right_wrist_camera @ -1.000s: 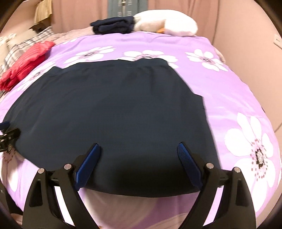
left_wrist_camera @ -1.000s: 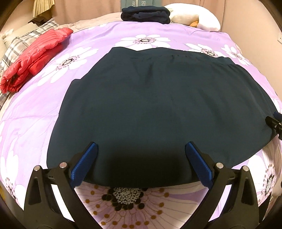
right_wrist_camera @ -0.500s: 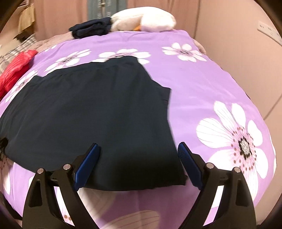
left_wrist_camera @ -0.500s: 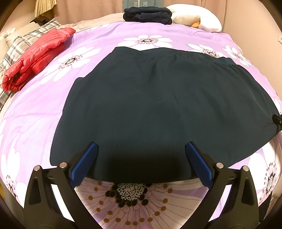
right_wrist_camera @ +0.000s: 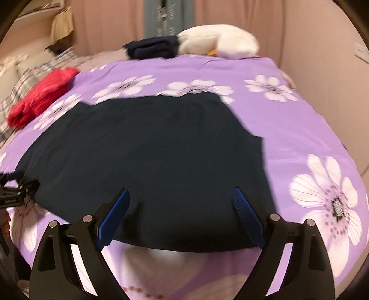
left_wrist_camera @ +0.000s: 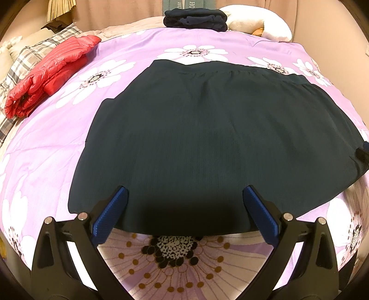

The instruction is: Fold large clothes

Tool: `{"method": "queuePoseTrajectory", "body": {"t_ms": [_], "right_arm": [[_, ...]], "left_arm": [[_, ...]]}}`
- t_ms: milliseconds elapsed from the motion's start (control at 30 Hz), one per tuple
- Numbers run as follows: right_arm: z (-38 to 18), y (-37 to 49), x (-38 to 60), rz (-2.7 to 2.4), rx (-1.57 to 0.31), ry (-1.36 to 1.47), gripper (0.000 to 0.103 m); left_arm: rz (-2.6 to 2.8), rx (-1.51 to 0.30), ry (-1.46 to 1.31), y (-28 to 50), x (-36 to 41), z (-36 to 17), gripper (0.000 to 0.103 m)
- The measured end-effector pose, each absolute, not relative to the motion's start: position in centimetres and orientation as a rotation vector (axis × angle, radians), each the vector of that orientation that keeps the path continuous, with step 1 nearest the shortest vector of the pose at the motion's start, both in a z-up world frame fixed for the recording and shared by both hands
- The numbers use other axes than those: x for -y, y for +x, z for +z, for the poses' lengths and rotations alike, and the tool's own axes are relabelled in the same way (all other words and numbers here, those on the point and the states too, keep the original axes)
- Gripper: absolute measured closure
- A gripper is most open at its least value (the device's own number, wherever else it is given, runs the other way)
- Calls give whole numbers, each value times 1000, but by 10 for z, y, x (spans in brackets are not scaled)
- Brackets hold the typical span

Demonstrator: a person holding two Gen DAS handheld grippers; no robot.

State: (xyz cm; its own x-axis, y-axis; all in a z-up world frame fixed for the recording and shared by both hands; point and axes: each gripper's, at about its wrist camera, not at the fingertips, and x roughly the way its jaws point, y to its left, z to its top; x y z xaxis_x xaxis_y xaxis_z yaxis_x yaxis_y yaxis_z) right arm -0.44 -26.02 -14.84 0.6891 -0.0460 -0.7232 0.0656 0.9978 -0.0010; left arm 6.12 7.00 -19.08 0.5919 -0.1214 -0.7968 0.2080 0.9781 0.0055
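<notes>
Progress check, left to right; red jacket (left_wrist_camera: pixel 48 73) sits folded at the bed's left edge, apart from your work; a dark folded pile (left_wrist_camera: pixel 196 18) rests at the far end of the bed (left_wrist_camera: pixel 46 150), so some pieces look done, as a judgement.

Current piece: dark garment (left_wrist_camera: pixel 207 138) lies spread flat on the bedspread, centre, near hem facing you; no fold visible in it yet, so folding of this one is still ahead.

Your left hand-held gripper (left_wrist_camera: pixel 184 212) hovers over the near hem, jaws wide, released, nothing between the pads; your right hand-held gripper (right_wrist_camera: pixel 180 214) likewise gaping over the hem near the garment's right corner, empty; right view is blurred, so fine contact with the cloth I cannot tell.

Left to do: grasp the hem with both, fold, then stack.
</notes>
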Motion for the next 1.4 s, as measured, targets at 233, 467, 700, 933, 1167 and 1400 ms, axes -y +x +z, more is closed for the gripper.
{"method": "queuePoseTrajectory", "body": {"t_ms": [233, 467, 700, 933, 1167, 1400], "right_arm": [[-167, -2, 250, -52, -863, 6, 12], [-162, -8, 252, -26, -885, 3, 12], [-151, -35, 243, -44, -885, -38, 12], [-120, -51, 229, 21, -876, 61, 1], [-86, -52, 213, 51, -890, 115, 1], [-35, -61, 201, -12, -838, 77, 1]], "left_arm": [[-190, -922, 93, 56, -71, -194, 2], [-188, -937, 92, 42, -74, -196, 2], [-211, -941, 105, 15, -67, -170, 2], [-198, -875, 170, -4, -43, -117, 2], [-177, -872, 160, -15, -29, -72, 2], [-258, -831, 101, -25, -19, -17, 2]]}}
